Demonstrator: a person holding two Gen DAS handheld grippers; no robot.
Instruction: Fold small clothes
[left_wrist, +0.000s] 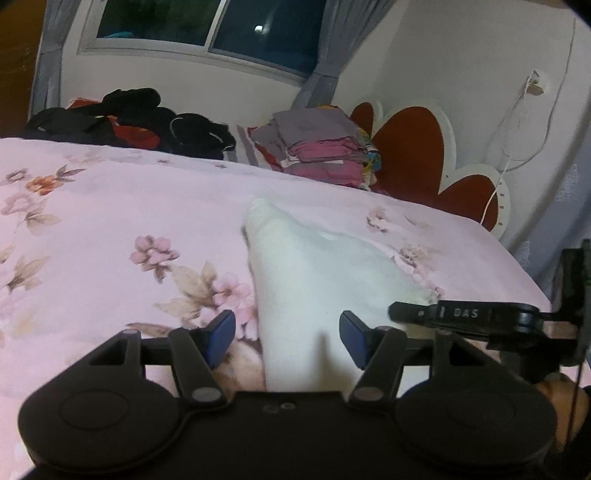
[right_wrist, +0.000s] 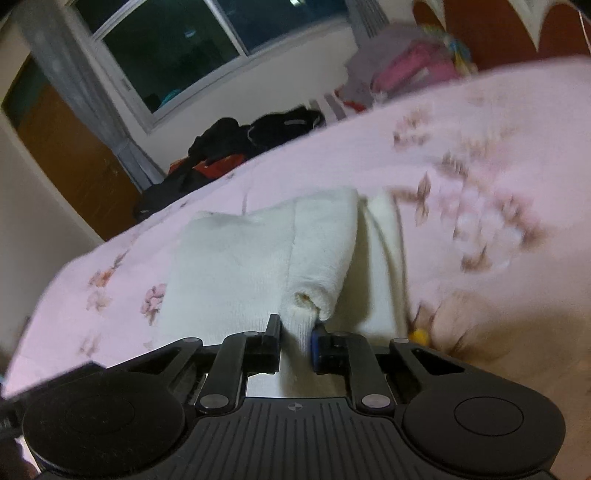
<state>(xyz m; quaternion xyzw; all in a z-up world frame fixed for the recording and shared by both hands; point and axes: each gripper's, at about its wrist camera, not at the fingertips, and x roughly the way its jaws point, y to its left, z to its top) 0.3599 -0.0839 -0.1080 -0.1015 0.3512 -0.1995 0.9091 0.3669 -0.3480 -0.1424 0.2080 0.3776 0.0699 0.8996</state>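
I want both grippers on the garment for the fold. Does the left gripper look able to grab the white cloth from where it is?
Probably yes: the left gripper is open with the white cloth lying between its fingers, nothing in the way. The right gripper holds another edge.

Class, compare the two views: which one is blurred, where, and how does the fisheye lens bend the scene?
Right wrist: motion blur smears the floral bedspread at right; white garment sharper. Left wrist: mostly sharp, though the bed edge and window curve.
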